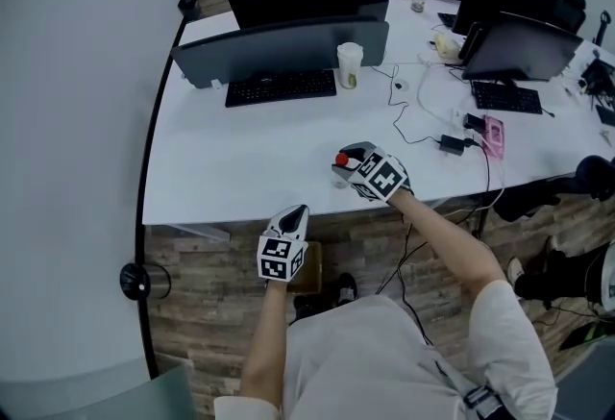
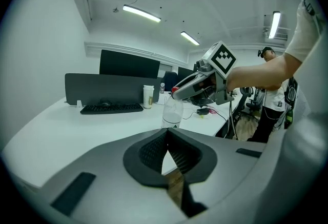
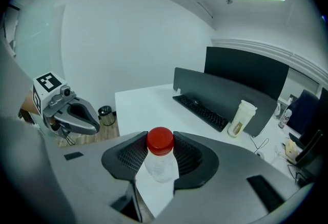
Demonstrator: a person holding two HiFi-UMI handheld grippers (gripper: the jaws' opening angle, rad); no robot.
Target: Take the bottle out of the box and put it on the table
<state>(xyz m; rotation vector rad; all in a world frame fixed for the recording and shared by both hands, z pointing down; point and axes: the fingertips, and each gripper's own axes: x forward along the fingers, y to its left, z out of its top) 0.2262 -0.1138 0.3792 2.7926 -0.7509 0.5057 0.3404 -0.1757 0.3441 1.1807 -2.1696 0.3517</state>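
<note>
My right tool [image 3: 160,139] is closed on the bottle [image 3: 160,166], its jaws set partly apart and gripping the neck and shoulder just under the red cap. My left tool [image 2: 167,133] carries nothing and its jaws meet at the tips. In the head view the bottle [image 1: 341,160] sits at centre frame, over the near edge of the white tabletop [image 1: 240,154] and well apart from the keyboard [image 1: 281,86] and the lidded cup [image 1: 349,65] in the upper half of the frame. I judge the bottle to be thin clear plastic: light, smooth enough to slip, and likely to dent if squeezed at mid-body. The neck below the cap looks like the stiffest part, so the present hold is the sound one, and the cap's rim should guard against it sliding downward. I cannot tell how full it is. The right gripper view gives the grip itself, with cap and shoulder between the pads, but nothing of the base. The left gripper view shows what that one lacks: the whole side of the bottle [image 2: 172,113] hanging upright beneath the right tool [image 2: 179,89] at centre frame. Its foot is hidden behind my left tool's body, so I cannot confirm whether it touches the tabletop. Only the head view shows both tools together, with my left tool [image 1: 296,212] lower in frame, off the tabletop and above a tan shape I take to be the box [image 1: 309,271].
</note>
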